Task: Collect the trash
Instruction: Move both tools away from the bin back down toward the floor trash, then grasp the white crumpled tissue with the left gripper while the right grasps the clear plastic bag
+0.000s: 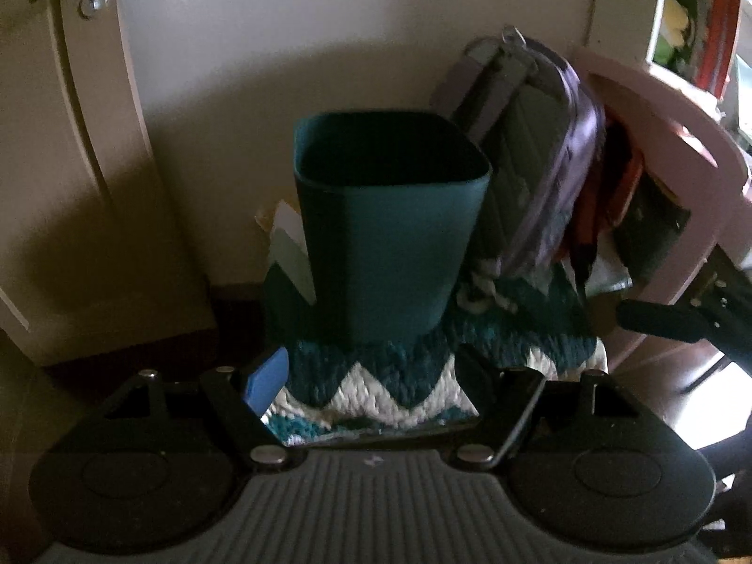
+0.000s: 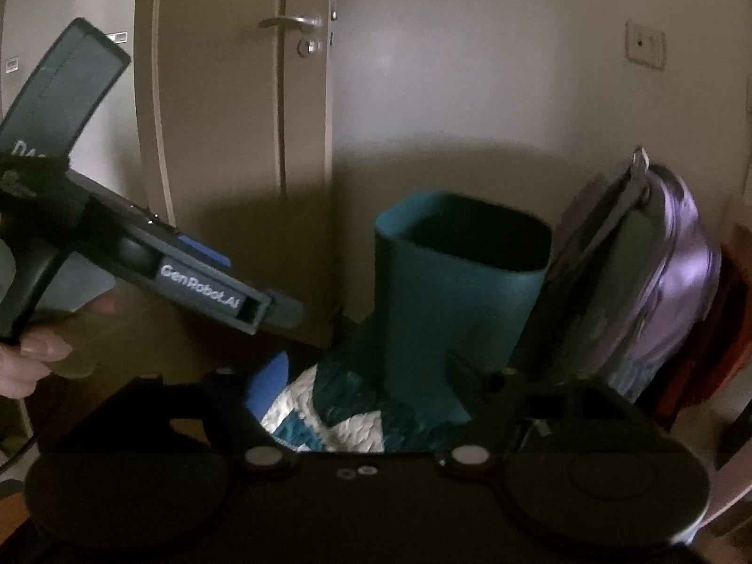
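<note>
A teal bin (image 1: 390, 221) stands on a zigzag rug (image 1: 376, 395) by the wall, a purple backpack (image 1: 545, 160) beside it. Both grippers, left (image 1: 371, 376) and right (image 2: 366, 376), face it, fingers wide and empty.

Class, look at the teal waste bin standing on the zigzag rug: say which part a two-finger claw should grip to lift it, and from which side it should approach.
Grip the near wall at the rim of the teal bin, coming from above, one finger inside and one outside. The bin stands upright with its mouth open, and its body looks too wide for the claw to span. The purple backpack crowds its right side.
</note>
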`<state>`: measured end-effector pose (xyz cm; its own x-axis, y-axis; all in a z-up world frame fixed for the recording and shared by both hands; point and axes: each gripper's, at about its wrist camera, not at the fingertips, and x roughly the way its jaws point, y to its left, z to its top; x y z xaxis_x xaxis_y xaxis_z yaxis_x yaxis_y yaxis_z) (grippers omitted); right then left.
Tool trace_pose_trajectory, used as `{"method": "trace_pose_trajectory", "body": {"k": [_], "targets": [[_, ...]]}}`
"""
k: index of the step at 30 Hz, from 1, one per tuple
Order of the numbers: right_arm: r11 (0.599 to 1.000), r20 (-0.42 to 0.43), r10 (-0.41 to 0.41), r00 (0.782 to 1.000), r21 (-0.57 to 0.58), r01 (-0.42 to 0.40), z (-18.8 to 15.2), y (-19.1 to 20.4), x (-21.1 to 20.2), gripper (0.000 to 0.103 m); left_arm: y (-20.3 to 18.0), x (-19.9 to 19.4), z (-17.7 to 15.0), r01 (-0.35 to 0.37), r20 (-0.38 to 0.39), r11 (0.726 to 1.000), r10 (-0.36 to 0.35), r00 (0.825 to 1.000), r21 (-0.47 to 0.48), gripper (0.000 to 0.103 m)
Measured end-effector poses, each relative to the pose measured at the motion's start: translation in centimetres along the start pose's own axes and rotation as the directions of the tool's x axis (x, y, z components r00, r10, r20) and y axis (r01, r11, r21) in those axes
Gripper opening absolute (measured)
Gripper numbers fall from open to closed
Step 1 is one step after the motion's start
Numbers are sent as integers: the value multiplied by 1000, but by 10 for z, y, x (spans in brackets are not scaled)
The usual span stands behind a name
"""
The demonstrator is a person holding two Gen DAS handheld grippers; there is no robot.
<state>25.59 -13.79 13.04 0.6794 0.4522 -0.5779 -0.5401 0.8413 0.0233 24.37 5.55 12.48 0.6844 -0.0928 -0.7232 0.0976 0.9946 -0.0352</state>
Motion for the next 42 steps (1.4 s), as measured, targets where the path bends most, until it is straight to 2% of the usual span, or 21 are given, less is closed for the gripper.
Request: {"method": "trace_pose_trajectory", "body": {"k": [8, 14, 16, 22, 28, 31, 34, 37, 40, 41, 42], "targets": [[998, -74, 30, 997, 57, -26, -49, 11, 20, 86, 4, 23, -51, -1, -78, 1000, 2, 997, 16, 80], [995, -170, 44, 985, 94, -28, -100, 17, 51, 96, 17, 63, -89, 14, -179, 1000, -12, 984, 13, 80], [995, -204, 44, 978, 94, -25, -118, 19, 65, 100, 21, 81, -101, 21, -222, 1000, -20, 975, 2, 80], [989, -308, 77, 948, 142, -35, -168, 24, 109, 102, 32, 144, -134, 8, -337, 1000, -1, 941, 21, 80], [984, -412, 124, 903, 171, -57, -224, 26, 162, 102, 46, 213, -162, 30, -459, 999, -9, 888, 39, 80], [986, -482, 139, 865, 145, -78, -253, 33, 190, 102, 51, 249, -178, 28, -515, 998, 3, 857, 53, 80], [986, -550, 162, 820, 115, -118, -284, 43, 216, 102, 55, 286, -199, 12, -580, 999, 13, 814, 40, 80], [981, -605, 193, 772, 95, -171, -311, 53, 235, 102, 56, 324, -227, -24, -666, 1000, 29, 746, 17, 80], [965, -657, 244, 714, 89, -248, -341, 63, 251, 102, 53, 358, -262, -89, -746, 996, 45, 664, -20, 80], [959, -668, 256, 699, 85, -270, -349, 65, 253, 102, 52, 370, -276, -123, -778, 991, 42, 627, -45, 80], [951, -684, 273, 677, 87, -296, -359, 68, 258, 101, 51, 380, -291, -152, -801, 985, 30, 599, -76, 80]]}}
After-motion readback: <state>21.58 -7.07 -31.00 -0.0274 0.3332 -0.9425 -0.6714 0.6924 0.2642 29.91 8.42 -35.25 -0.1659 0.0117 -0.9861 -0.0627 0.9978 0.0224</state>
